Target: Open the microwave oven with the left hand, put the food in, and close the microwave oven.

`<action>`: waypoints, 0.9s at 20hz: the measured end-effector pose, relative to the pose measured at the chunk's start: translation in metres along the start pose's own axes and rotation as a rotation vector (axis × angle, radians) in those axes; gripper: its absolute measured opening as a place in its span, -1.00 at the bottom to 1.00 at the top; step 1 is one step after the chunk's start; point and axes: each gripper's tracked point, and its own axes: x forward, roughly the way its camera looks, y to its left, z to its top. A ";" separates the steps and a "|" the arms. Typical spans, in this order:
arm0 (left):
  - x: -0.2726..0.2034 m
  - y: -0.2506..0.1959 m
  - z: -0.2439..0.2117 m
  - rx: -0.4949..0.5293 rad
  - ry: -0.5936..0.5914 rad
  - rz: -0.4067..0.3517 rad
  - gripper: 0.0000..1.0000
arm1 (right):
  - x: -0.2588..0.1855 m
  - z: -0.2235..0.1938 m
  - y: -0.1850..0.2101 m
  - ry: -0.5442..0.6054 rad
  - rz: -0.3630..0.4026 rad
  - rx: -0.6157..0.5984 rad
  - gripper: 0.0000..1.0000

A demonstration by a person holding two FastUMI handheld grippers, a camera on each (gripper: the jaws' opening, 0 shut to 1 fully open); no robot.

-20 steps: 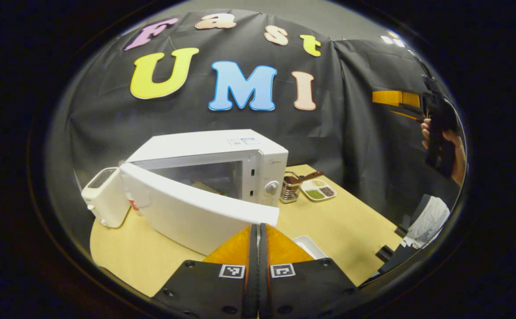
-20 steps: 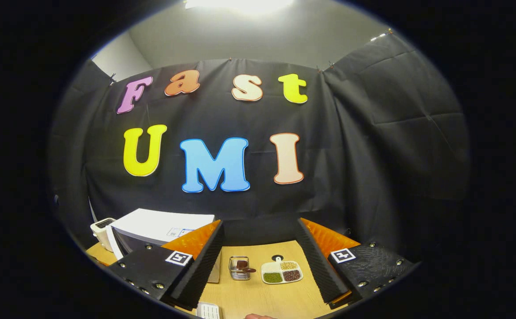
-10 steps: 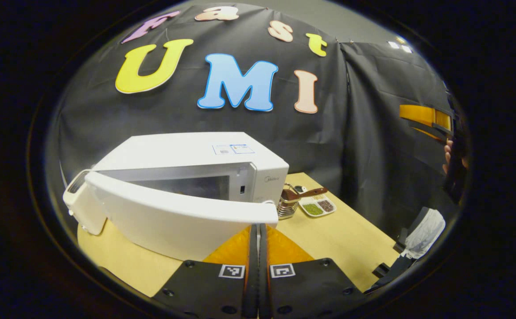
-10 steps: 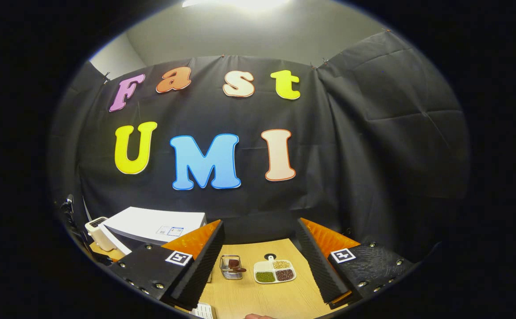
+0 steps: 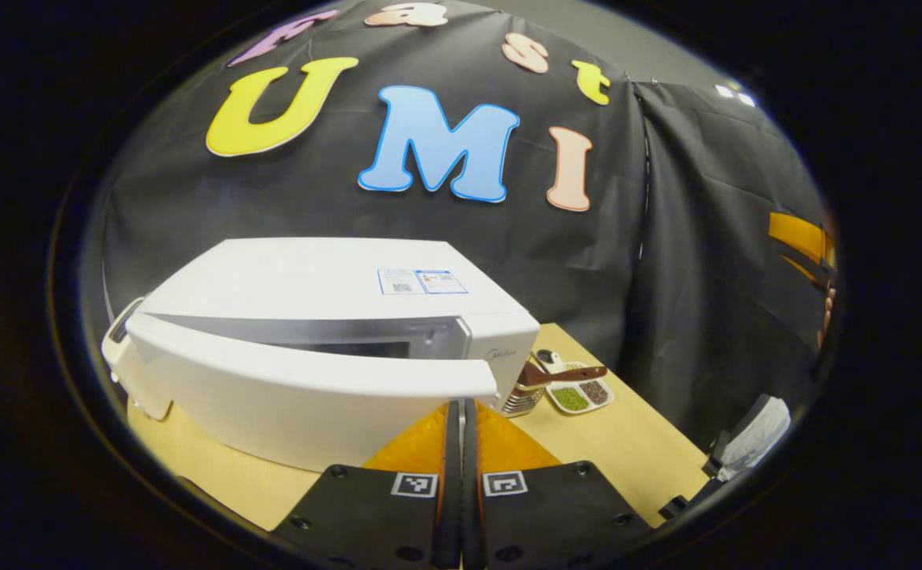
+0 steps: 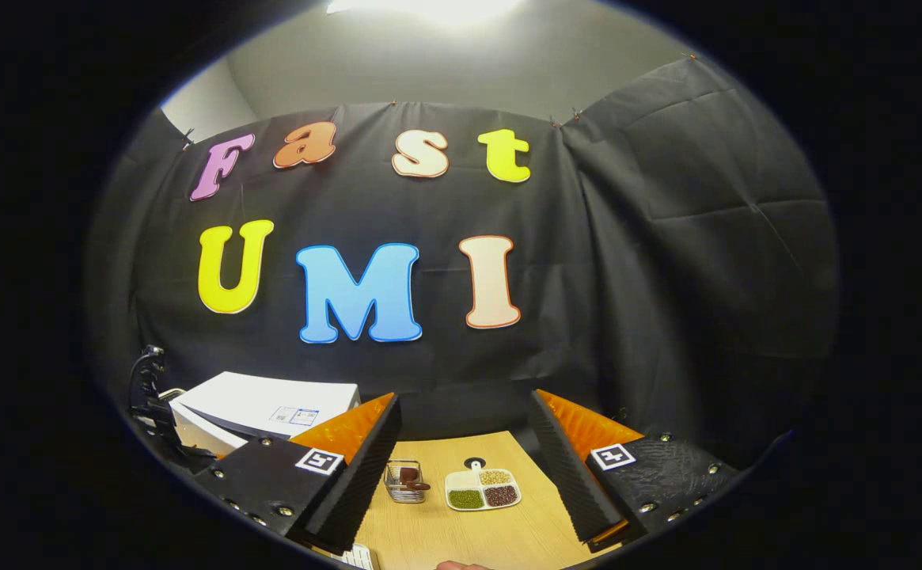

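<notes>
White plastic is what you are working against: the microwave oven [image 5: 334, 277] is standing on the wooden table [image 5: 619, 443], and its door [image 5: 302, 380] is hanging only slightly ajar, a narrow strip of the cavity showing above its top edge. Your left gripper [image 5: 461, 412] is sitting with its fingers pressed together, tips just at the door's free corner; whether they are touching it I cannot tell. I judge the closing step to be in hand. You are best pushing flat against the free edge, square to the hinge, and following through until the latch seats; pressing high or at an angle is risking a skid off the corner or a shove of the whole oven along the table. The food itself is not discernible through the gap, so I am not confirming it is inside.

Your right gripper [image 6: 464, 451] is held high and well apart from the oven, fingers spread and gripping nothing.

Containers: a wire basket [image 6: 404, 483] is holding a brown utensil, its kind not discernible. Just beside it, a white divided dish [image 6: 482, 491] is holding green, pale and dark reddish grains, one kind in each of three compartments. Both are standing to the right of the oven, clear of the door's swing.
</notes>
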 end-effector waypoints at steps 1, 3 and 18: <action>0.004 0.001 0.001 -0.002 -0.002 0.003 -0.87 | 0.000 0.000 -0.002 0.003 -0.003 0.002 0.95; 0.010 0.002 0.003 -0.008 -0.004 0.010 -0.87 | 0.002 -0.003 -0.006 0.008 -0.010 0.004 0.96; 0.039 0.011 0.018 -0.047 -0.020 0.074 -0.86 | 0.013 -0.008 -0.005 0.029 -0.014 -0.004 0.95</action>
